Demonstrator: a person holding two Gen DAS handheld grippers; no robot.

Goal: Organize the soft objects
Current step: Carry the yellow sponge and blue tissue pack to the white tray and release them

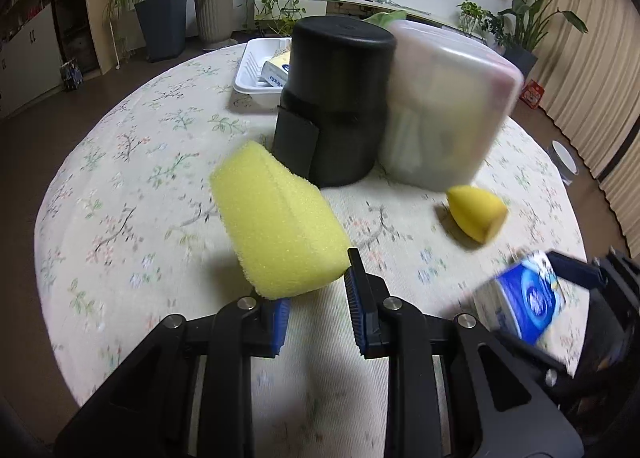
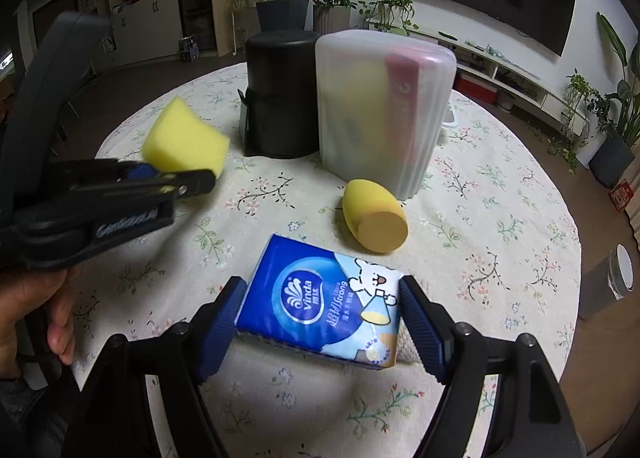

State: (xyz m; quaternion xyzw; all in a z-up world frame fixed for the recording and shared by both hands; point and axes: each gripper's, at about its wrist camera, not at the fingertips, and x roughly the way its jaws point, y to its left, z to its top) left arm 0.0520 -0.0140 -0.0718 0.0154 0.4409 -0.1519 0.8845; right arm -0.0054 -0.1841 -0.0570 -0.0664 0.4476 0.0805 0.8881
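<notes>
My left gripper [image 1: 318, 290] is shut on one end of a yellow sponge block [image 1: 276, 220] and holds it above the floral tablecloth; both show in the right wrist view, the gripper [image 2: 200, 178] and the sponge [image 2: 184, 138]. My right gripper [image 2: 320, 318] is shut on a blue Vinda tissue pack [image 2: 320, 306], just above the table; the pack also shows at the right edge of the left wrist view [image 1: 528, 298]. A yellow egg-shaped makeup sponge [image 2: 374, 218] lies on its side on the cloth [image 1: 478, 214].
A black cylindrical container [image 1: 336, 98] and a frosted plastic container [image 1: 444, 106] with items inside stand upside down mid-table. A white tray [image 1: 252, 78] with a tissue pack sits behind them. The round table [image 1: 120, 178] drops off to the floor all round.
</notes>
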